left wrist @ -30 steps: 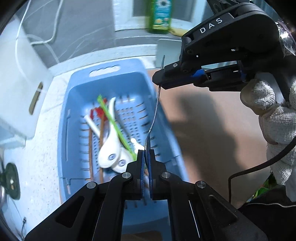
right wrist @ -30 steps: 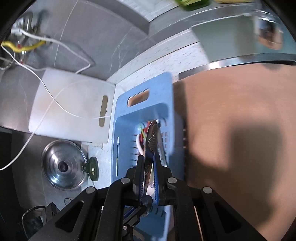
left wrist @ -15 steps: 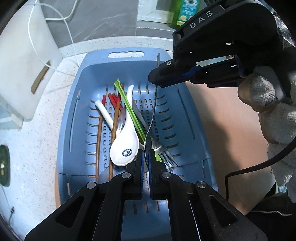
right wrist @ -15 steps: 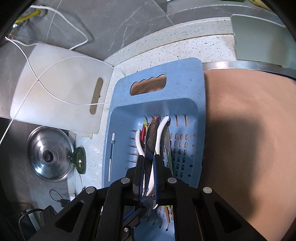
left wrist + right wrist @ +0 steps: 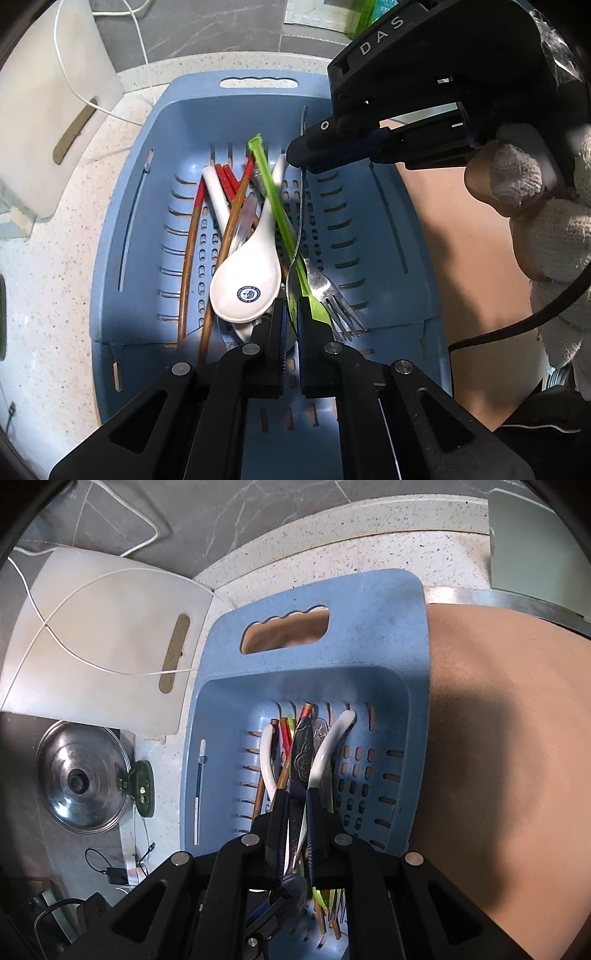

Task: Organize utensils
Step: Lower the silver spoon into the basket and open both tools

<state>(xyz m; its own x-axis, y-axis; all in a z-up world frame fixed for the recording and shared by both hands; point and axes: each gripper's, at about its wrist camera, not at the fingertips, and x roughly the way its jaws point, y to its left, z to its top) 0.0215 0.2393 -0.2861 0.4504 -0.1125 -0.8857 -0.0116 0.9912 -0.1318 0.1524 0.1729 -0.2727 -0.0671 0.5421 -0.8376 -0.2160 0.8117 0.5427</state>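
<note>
Metal spoon [image 5: 300, 206] held edge-on over blue slotted basket [image 5: 122, 229]: bowl end pinched in left gripper [image 5: 290, 317], handle end clamped in right gripper [image 5: 295, 157], both sets of jaws tight together on it. Thin, stiff, light, slick steel; likely to twist or slip if pinched at one end only, so best gripped mid-handle, flat faces against pads. In basket below: white ceramic soup spoon [image 5: 245, 280], fragile; fork [image 5: 328, 291], green plastic spoon [image 5: 275, 199], red-tipped chopsticks [image 5: 192, 236].

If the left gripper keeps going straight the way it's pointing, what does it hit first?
Probably the white ceramic spoon and green plastic utensil piled in the blue basket, just beyond the left gripper; depth is unclear.
</note>
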